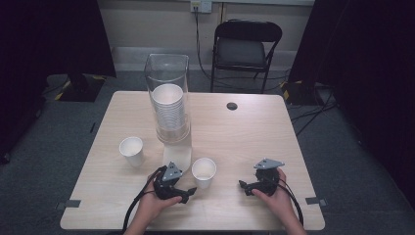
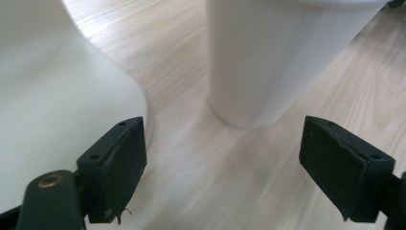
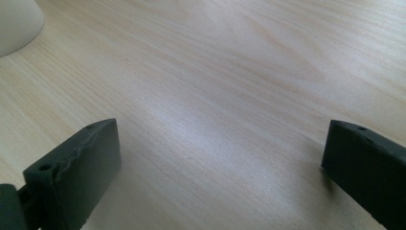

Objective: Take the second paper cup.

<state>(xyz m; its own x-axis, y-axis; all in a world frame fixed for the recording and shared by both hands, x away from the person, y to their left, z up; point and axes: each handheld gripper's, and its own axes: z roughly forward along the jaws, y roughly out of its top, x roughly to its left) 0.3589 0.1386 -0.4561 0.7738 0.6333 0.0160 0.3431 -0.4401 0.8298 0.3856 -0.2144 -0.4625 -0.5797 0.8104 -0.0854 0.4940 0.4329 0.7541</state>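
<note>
**Cup just released, left tongs spread beside it**

While both hands rest at the near edge of the table (image 1: 244,127), the left gripper (image 1: 192,191) lies low on the wood with its jaws spread wide and nothing between them. The nearest paper cup (image 1: 204,172) stands upright just beyond and slightly right of those tips; in the left gripper view it sits ahead, offset toward the right jaw, apart from both pads. Its long axis is vertical, mouth up. The left hand is plainly the nearer one. The right gripper (image 1: 243,186), well apart to the right, points toward the cup with jaws wide over bare wood.

Farther back, a second cup (image 1: 132,151) stands to the left, and behind both rises the clear dispenser (image 1: 167,73) holding a stack of cups (image 1: 169,108). No brand, label or writing can be read anywhere.
</note>
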